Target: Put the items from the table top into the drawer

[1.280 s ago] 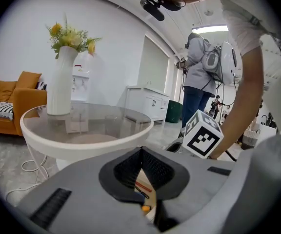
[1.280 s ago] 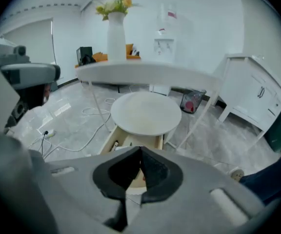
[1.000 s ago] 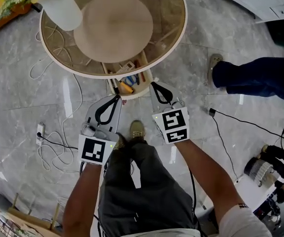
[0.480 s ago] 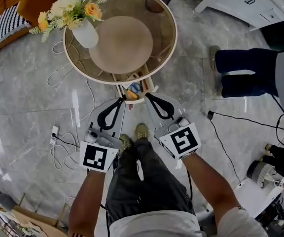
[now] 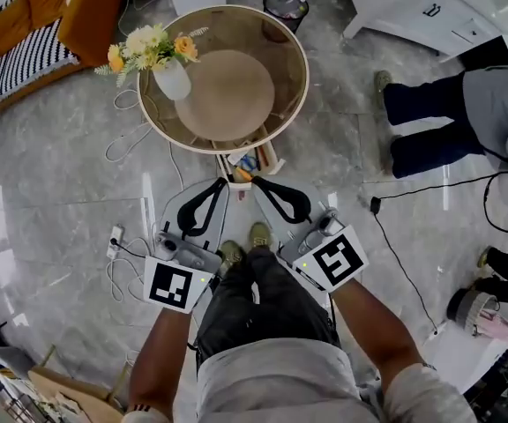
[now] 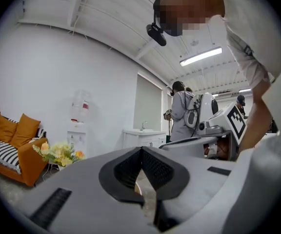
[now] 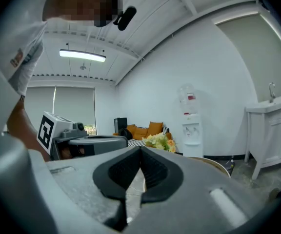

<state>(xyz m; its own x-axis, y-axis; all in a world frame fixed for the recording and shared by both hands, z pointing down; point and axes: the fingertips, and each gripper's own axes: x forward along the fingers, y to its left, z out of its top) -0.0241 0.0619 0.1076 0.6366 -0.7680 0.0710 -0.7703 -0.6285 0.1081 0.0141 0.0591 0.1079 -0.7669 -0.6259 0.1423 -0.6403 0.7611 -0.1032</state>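
Your left claw [image 5: 224,183] and right claw [image 5: 256,181] are both clenched, with nothing between the jaws. Both point level, side by side, just short of the drawer [image 5: 270,159]. The drawer stands open under the round surface [image 5: 300,77]. The small items [image 5: 243,159] lie inside it. The surface carries only the flower vase [image 5: 171,79]. Judgement: transfer looks complete, and only shutting the drawer may remain.

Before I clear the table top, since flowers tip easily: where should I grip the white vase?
Probably the vase body, below the flowers, coming in level from the table's left edge where it stands: it is upright and the flowers cover its mouth.
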